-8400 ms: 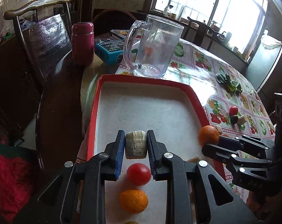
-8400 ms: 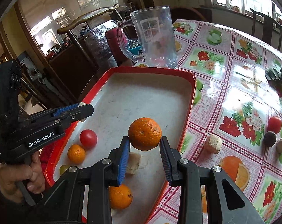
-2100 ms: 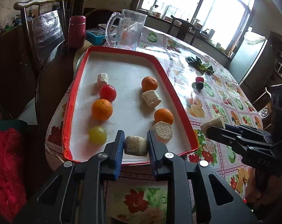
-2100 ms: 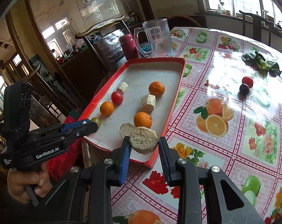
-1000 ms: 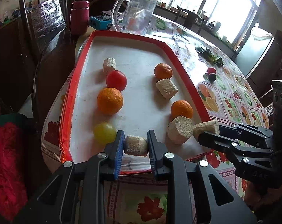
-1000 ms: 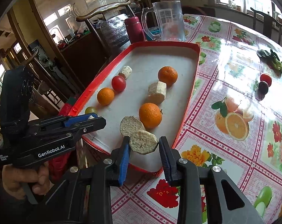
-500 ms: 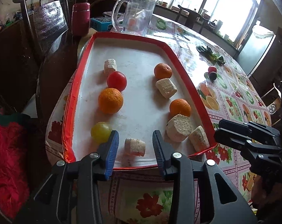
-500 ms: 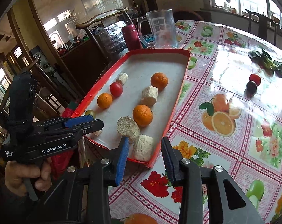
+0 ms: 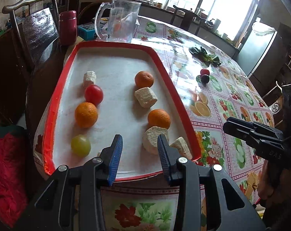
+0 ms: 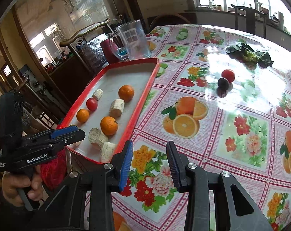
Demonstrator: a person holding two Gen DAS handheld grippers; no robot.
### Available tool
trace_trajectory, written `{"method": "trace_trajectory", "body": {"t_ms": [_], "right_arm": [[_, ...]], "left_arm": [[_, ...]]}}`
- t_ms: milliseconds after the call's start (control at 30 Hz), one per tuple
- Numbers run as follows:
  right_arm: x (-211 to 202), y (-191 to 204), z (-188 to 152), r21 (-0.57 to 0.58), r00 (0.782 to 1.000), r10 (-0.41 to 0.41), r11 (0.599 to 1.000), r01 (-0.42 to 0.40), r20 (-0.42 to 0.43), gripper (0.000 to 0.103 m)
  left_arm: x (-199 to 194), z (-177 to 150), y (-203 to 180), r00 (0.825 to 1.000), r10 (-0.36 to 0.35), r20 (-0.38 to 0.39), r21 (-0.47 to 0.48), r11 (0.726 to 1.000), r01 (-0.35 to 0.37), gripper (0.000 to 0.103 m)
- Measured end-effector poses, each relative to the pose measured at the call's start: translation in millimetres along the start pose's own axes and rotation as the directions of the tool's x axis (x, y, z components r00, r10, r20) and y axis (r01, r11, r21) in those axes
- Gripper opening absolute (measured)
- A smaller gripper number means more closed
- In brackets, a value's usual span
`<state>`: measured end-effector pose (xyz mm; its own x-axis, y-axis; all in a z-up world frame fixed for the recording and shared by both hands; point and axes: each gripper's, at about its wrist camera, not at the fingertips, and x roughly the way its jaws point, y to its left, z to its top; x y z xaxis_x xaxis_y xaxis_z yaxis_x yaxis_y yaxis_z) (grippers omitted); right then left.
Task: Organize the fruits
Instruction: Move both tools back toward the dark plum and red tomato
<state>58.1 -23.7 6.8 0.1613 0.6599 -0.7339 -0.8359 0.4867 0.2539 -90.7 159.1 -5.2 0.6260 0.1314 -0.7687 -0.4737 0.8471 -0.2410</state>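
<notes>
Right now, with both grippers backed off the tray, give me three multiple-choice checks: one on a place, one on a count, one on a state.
1. Where do the red tomato and dark plum outside the tray lie?
A. On the tablecloth, touching
B. Inside the jug
C. On the chair

2. How many oranges are in the tray?
A. One
B. Three
C. Five

3. What is between the right gripper fingers?
A. An orange
B. A pale chunk
C. Nothing

Answers:
1. A, the right wrist view shows them side by side on the cloth near the leafy greens.
2. B, oranges and show.
3. C, only cloth shows in the gap.
</notes>
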Motion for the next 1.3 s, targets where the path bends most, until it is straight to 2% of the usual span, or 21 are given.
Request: {"method": "trace_trajectory", "body": {"t_ms": [267,467,667,933,1300], "right_arm": [[-14,-52,5,0.08,0.998,-0.059,0.995,0.057,0.023,0.039],[-23,-88,10,0.131,0.995,-0.097,0.987,0.092,0.035,0.039],[-29,-117,12,0.157,0.991,-0.123,0.981,0.115,0.042,0.039],[-25,-153,22,0.179,0.987,-0.159,0.972,0.151,0.029,0.039],[-18,-186,40,0.21,0.986,-0.165,0.965,0.155,0.029,0.039]], "left_arm": [[12,18,-49,0.999,-0.052,-0.006,0.093,0.994,0.052,0.035],[23,33,-81,0.996,-0.085,-0.006,0.134,0.987,0.085,0.035],[46,50,-113,0.992,-0.121,-0.037,0.165,0.978,0.125,0.035],[97,80,-157,0.987,-0.14,-0.083,0.208,0.966,0.154,0.035],[185,123,-185,0.986,-0.091,-0.14,0.18,0.977,0.116,0.035]]}}
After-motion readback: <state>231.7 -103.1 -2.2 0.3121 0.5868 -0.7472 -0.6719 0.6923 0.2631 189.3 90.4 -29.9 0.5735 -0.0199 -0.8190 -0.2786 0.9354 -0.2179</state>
